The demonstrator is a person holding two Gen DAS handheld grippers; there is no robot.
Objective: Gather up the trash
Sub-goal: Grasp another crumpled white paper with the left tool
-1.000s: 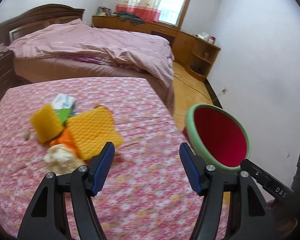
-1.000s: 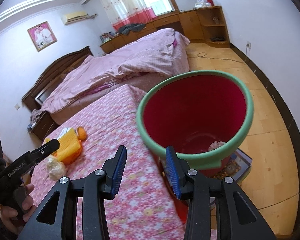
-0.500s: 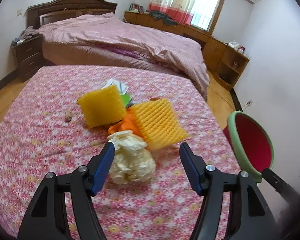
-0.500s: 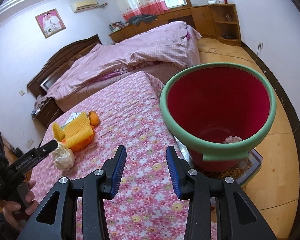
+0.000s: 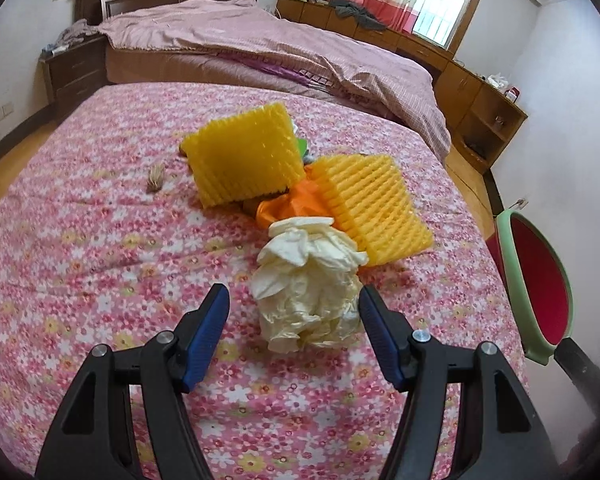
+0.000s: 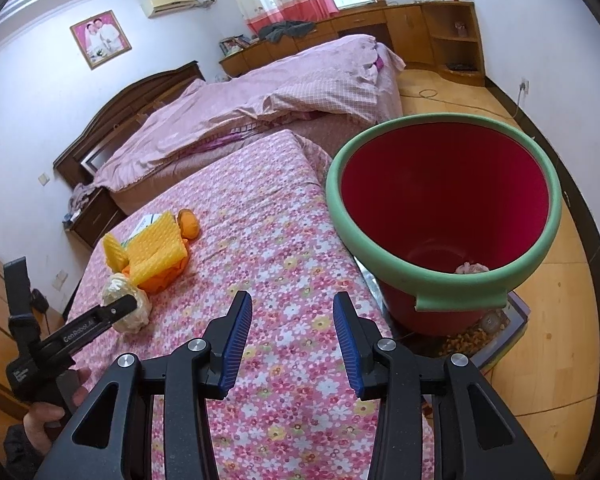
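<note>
Now the left gripper (image 5: 293, 312) hangs low over the flowered cloth (image 5: 80, 240), its jaws apart, and the crumpled white paper (image 5: 308, 292) lies between them, not pressed by either pad. Just beyond lie two yellow foam nets (image 5: 244, 156) and an orange bag (image 5: 288, 206). The right gripper (image 6: 292, 334) is also apart and holds nothing. To the right stands the red bucket (image 6: 444, 200) with its green rim, on the floor.

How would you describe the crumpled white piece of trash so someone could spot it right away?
Look at the flowered pink bedspread, at the small heap of litter in its middle. At the near end of that heap, just ahead of the open left tool, lies the crumpled white wad. Its neighbours are flat, ribbed yellow foam sheets and orange plastic; it alone is pale and balled up.
</note>
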